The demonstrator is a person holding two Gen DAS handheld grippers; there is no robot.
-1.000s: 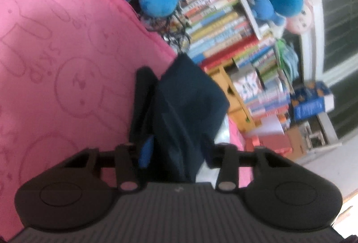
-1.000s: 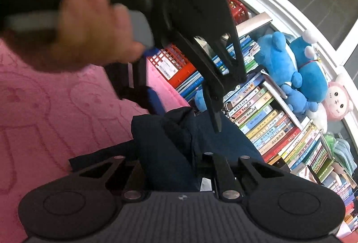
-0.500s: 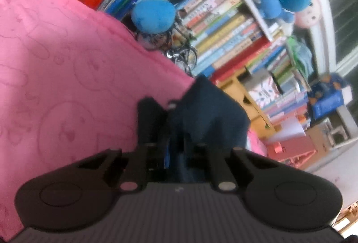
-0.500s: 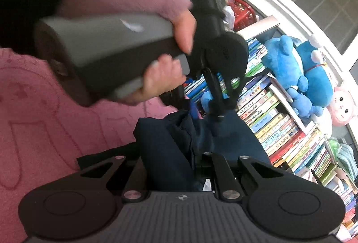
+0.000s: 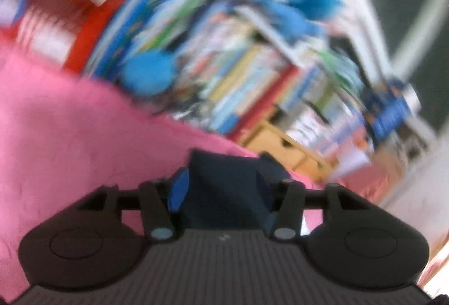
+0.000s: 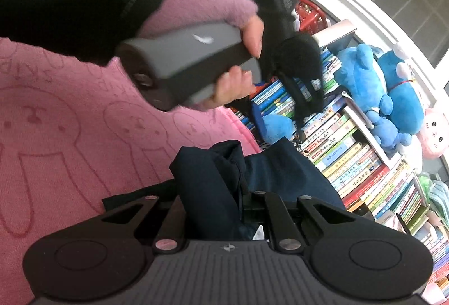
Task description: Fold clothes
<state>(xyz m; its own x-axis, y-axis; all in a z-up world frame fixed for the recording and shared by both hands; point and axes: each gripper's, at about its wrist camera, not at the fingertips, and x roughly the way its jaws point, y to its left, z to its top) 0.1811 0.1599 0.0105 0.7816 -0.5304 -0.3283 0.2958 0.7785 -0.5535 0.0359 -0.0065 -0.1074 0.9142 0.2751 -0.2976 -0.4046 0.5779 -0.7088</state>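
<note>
My right gripper [image 6: 221, 209] is clamped on the navy cloth [image 6: 213, 187], bunched at lower centre over the pink blanket [image 6: 64, 142]. My left gripper [image 5: 224, 187], blurred, has just been opening; cloth sits between its jaws, pads apparently clear.

A home bedroom: pink bunny-print blanket [image 6: 70, 136], crammed bookshelf [image 6: 353, 161], blue plush toys [image 6: 376, 86].

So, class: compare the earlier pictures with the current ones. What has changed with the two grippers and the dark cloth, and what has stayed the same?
The left gripper clamped shut on the navy cloth, and its jaws have just been opening again, the cloth still between them. In the right wrist view it has lifted above the cloth. The right gripper stays shut on the cloth over the pink blanket.
</note>
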